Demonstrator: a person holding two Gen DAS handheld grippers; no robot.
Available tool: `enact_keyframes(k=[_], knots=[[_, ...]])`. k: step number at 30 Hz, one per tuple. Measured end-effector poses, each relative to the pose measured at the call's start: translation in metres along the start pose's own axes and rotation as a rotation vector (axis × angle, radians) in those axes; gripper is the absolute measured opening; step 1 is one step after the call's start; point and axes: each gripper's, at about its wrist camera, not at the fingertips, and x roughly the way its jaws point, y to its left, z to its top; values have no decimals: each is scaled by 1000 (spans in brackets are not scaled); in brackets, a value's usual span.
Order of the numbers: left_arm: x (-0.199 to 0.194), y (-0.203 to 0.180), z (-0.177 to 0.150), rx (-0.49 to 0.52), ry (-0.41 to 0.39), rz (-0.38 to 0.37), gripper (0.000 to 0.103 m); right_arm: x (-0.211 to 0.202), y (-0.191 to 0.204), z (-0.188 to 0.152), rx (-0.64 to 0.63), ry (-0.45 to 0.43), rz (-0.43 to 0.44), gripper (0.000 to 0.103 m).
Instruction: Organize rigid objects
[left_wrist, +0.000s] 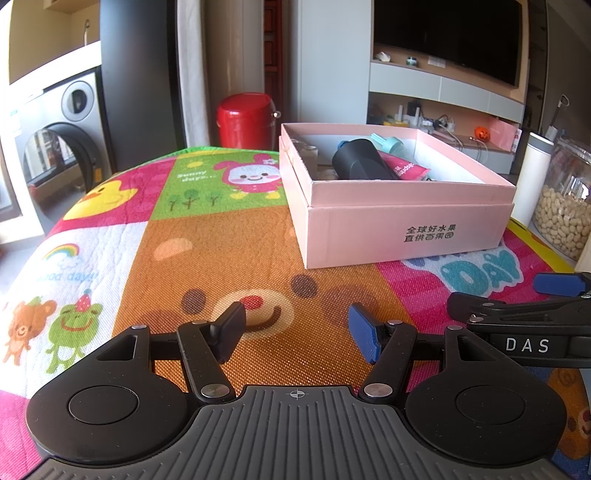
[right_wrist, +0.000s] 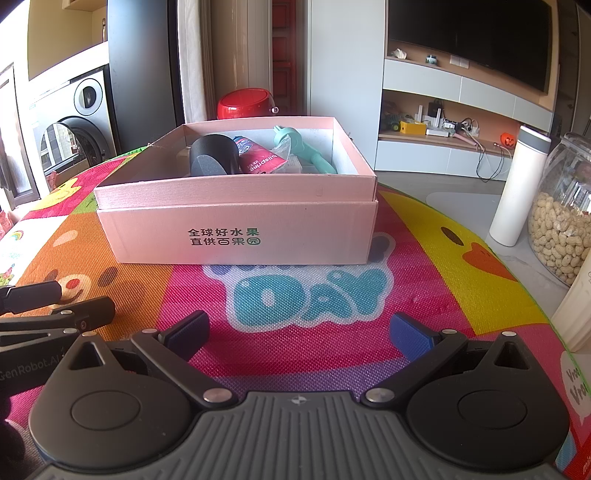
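Sitting ahead of both spread, empty grippers (left_wrist: 297, 334) (right_wrist: 301, 334), the pink box (right_wrist: 240, 236) looks light cardboard; its black cylinder (right_wrist: 214, 155) seems rigid, best pinched across its sides.

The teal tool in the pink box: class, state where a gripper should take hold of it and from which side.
Probably the teal tool by its handle, from above: it lies slanted against the pink box wall, head rearward, handle exposed beside the pink tube.

I see a matt pink cardboard box (right_wrist: 236, 236) on a woven-textured printed mat (right_wrist: 303, 354), beside a glossy glass jar (right_wrist: 565, 206).
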Motion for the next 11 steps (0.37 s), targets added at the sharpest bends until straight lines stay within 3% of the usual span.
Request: enact_keyframes(k=[11], knots=[[0,0,0,5,0,4,67,0,0,0,0,0,0,103]])
